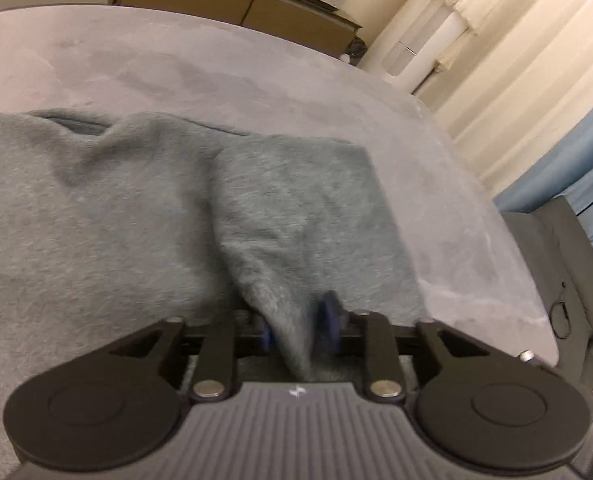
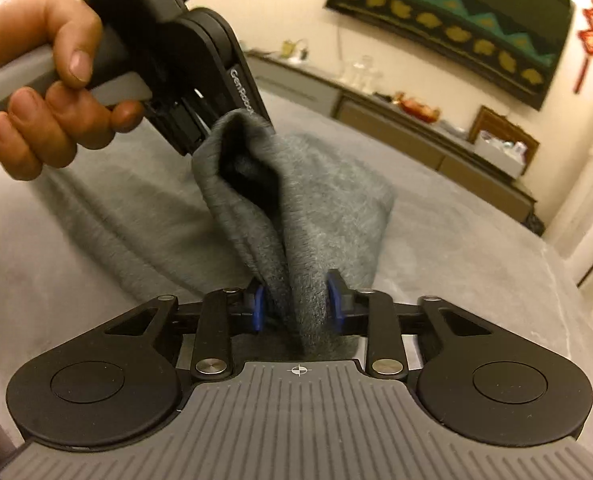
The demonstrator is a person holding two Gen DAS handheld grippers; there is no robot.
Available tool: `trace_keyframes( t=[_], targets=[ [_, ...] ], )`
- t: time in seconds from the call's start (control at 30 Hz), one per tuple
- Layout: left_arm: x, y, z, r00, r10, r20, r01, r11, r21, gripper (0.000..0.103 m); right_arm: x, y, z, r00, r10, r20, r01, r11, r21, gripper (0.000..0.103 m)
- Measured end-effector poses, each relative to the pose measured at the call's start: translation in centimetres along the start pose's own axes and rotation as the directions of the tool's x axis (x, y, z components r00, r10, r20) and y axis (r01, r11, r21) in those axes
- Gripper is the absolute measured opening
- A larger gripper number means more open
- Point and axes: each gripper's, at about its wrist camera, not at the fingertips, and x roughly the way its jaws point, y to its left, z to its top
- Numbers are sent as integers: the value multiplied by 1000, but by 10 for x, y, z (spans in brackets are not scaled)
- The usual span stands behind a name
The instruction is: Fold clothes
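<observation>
A grey fleece garment (image 1: pixel 136 208) lies on a grey bed cover (image 1: pixel 176 60), with one edge lifted. My left gripper (image 1: pixel 301 330) is shut on a bunched fold of the garment, which hangs between its blue pads. In the right wrist view my right gripper (image 2: pixel 298 306) is shut on another part of the same garment (image 2: pixel 328 216). The cloth rises from it to the left gripper (image 2: pixel 212 136), held by a person's hand (image 2: pixel 44 80) above the bed at upper left. A dark opening shows in the cloth between the two grips.
The bed cover (image 2: pixel 476 248) spreads around the garment on all sides. A low cabinet (image 2: pixel 436 148) with small items stands along the far wall under a dark wall hanging (image 2: pixel 448 20). Pale curtains (image 1: pixel 516 60) and a dark chair (image 1: pixel 556 264) stand past the bed's right edge.
</observation>
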Motion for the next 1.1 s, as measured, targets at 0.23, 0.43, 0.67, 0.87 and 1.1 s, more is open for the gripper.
trace_keyframes(
  t=[0.23,0.43,0.67,0.87,1.1],
  targets=[
    [-11,10,2,998,47,41,-48,998,34,42,4,14,4,981,189,-47,-187,981,43,71],
    [4,11,24,993,93,75,-95,995,26,54,52,10,1,985,121,-123,-101,983,157,45],
    [32,0,47,974,204,101,-215,971,107,39,63,39,-10,987,-14,-159,13,1000,-8,39],
    [-37,-31,8,955,207,213,-248,949,193,39,52,19,5,990,37,-134,-19,991,132,46],
    [-41,-66,-67,993,86,74,-107,926,361,38,58,-3,5,984,-24,-175,71,961,266,49]
  ],
)
